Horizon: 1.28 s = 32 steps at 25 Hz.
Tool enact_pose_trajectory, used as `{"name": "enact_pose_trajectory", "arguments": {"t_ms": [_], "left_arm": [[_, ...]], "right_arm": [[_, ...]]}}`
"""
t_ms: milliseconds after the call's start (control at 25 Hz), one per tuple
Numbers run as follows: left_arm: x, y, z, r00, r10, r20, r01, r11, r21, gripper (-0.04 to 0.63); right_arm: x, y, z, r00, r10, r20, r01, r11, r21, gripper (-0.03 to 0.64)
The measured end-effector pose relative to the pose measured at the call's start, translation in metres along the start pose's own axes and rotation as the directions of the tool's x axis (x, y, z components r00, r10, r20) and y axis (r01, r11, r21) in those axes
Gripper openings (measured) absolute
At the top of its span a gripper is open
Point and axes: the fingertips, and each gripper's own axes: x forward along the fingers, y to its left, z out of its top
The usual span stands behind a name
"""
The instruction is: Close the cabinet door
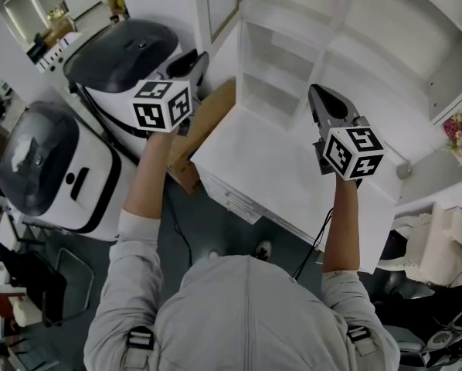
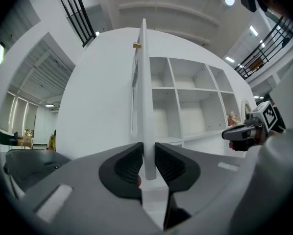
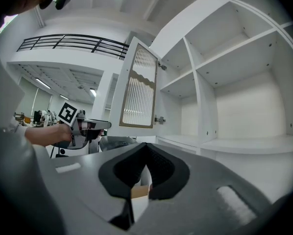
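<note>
The white cabinet door [image 2: 144, 82] stands open, edge-on in the left gripper view, with a small brass fitting near its top. My left gripper [image 2: 147, 153] is shut on the door's free edge, one pad on each face. In the right gripper view the door [image 3: 136, 89] shows a ribbed glass panel, and the left gripper [image 3: 105, 124] is at its lower edge. In the head view the left gripper [image 1: 198, 62] reaches toward the door [image 1: 222, 6]. My right gripper [image 1: 317, 93] hovers in front of the open shelves [image 1: 277, 52], shut and holding nothing [image 3: 145, 148].
Two white machines with dark domed lids [image 1: 130, 52] [image 1: 42, 161] stand at the left. A cardboard box [image 1: 204, 126] lies beside the low white counter [image 1: 270, 161]. Pink flowers [image 1: 459, 130] sit on a shelf at the right.
</note>
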Motion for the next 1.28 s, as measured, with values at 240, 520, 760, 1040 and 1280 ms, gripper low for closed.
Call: {"name": "enact_pose_trajectory", "arguments": {"t_ms": [240,520,760,1040,1280], "left_arm": [[0.013,-0.031,0.002,0.997,-0.074,0.038,0.074,0.997,-0.019,0.107],[0.038,-0.073,0.004,0.986,-0.161,0.037,0.161,0.987,-0.002,0.137],[0.087,-0.118,0.003,0.977,-0.214,0.017,0.214,0.977,0.007,0.193],[0.148,-0.158,0.005,0.971,-0.235,0.041,0.236,0.972,-0.013,0.186],[0.178,-0.170,0.004,0.969,-0.246,0.034,0.247,0.969,-0.016,0.181]], "right_arm": [[-0.003,-0.006,-0.005,1.000,-0.017,-0.011,0.017,1.000,0.000,0.002],[-0.010,-0.024,-0.007,0.998,-0.069,0.006,0.069,0.998,-0.010,0.002],[-0.025,-0.051,-0.008,0.989,-0.151,0.009,0.151,0.989,-0.001,0.002],[-0.053,-0.085,-0.011,0.972,-0.233,-0.015,0.233,0.972,-0.031,0.002],[-0.065,-0.123,-0.024,0.959,-0.279,-0.047,0.279,0.960,-0.024,0.002]]}}
